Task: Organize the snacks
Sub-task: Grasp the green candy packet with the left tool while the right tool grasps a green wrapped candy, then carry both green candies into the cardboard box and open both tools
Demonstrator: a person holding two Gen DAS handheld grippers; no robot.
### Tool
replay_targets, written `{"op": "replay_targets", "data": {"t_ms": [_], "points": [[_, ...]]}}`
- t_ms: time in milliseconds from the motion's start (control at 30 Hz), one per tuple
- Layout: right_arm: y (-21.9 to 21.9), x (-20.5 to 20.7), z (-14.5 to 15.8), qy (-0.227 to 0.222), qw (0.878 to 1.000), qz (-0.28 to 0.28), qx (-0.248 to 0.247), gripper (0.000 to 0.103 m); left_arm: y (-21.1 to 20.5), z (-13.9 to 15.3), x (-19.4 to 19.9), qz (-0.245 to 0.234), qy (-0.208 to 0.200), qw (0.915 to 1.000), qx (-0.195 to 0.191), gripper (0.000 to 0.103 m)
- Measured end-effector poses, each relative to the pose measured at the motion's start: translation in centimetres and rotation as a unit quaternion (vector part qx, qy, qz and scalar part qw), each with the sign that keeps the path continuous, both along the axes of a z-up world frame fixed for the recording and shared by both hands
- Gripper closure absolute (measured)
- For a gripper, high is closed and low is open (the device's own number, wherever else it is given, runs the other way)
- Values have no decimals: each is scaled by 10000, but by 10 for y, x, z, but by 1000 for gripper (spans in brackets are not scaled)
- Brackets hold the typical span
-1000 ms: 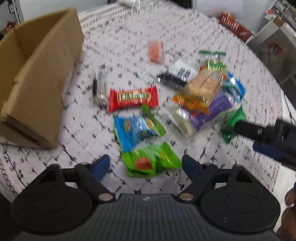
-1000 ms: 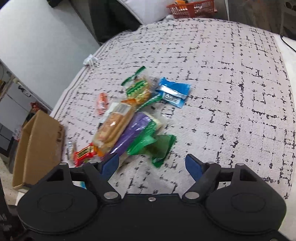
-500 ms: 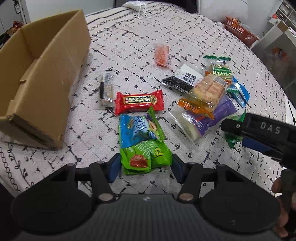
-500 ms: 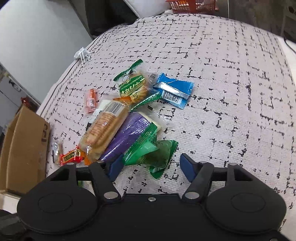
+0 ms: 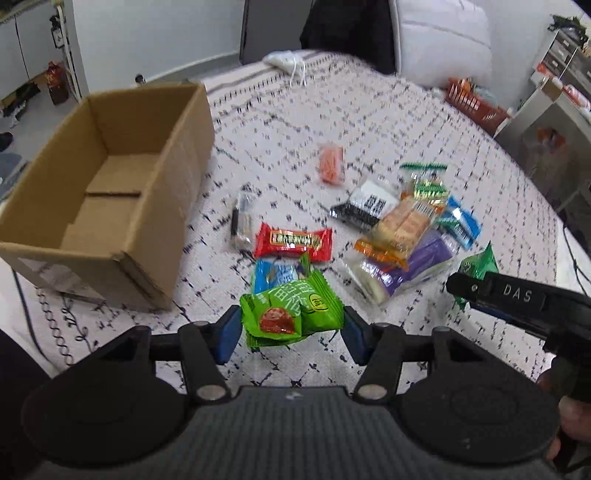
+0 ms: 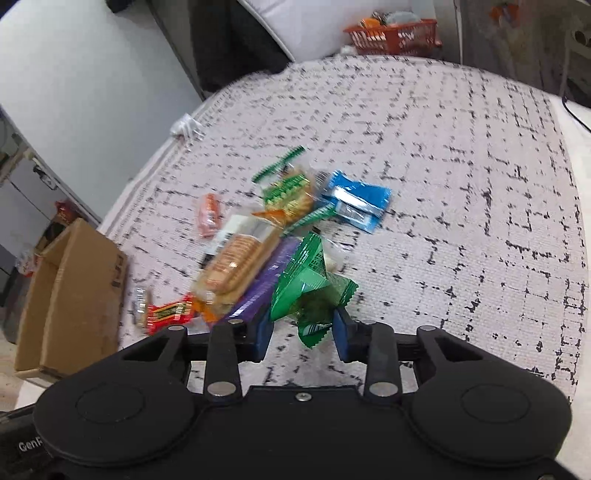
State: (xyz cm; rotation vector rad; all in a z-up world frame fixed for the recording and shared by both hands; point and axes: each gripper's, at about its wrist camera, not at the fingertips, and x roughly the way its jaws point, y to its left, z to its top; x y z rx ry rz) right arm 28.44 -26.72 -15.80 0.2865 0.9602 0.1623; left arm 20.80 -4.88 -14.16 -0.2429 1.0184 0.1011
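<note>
Pinching from both sides, the left gripper (image 5: 291,326) had its blue pads (image 5: 229,334) closed on a light green snack packet (image 5: 291,314), which bulged up between them just above the patterned tablecloth (image 5: 388,122). Directly beyond that packet lay a blue packet (image 5: 275,275), partly hidden under it, and past that a red bar (image 5: 293,242) lying crosswise. A small clear-wrapped stick (image 5: 242,221) sat just beside the red bar toward the cardboard box (image 5: 177,206), which stood open-topped near the cloth's left edge with nothing visible inside. An orange packet (image 5: 331,164) lay alone farther toward the far edge, well apart from the others.

The right gripper (image 6: 303,332) was likewise clamped — its pads pressed on a dark green packet (image 6: 308,286), whose crumpled body rose between the fingers. Touching that packet on its left was a purple-wrapped snack (image 6: 258,291), with a clear pack of biscuits (image 6: 236,264) lying over it. Farther out in the same heap were a green-striped cracker pack (image 6: 290,192) and a blue wrapper (image 6: 356,201), side by side and touching. A black-and-white packet (image 5: 365,206) rested at the heap's box-facing side in the left wrist view.

An orange basket (image 6: 391,35) stood beyond the cloth's far edge — its contents too blurred to name.
</note>
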Motion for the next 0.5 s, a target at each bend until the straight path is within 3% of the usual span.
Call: {"op": "replay_targets", "data": {"t_ms": [500], "points": [[20, -30, 40, -688, 9958, 535, 289, 70, 13, 54, -32, 158, -656, 9977, 65, 46]]}}
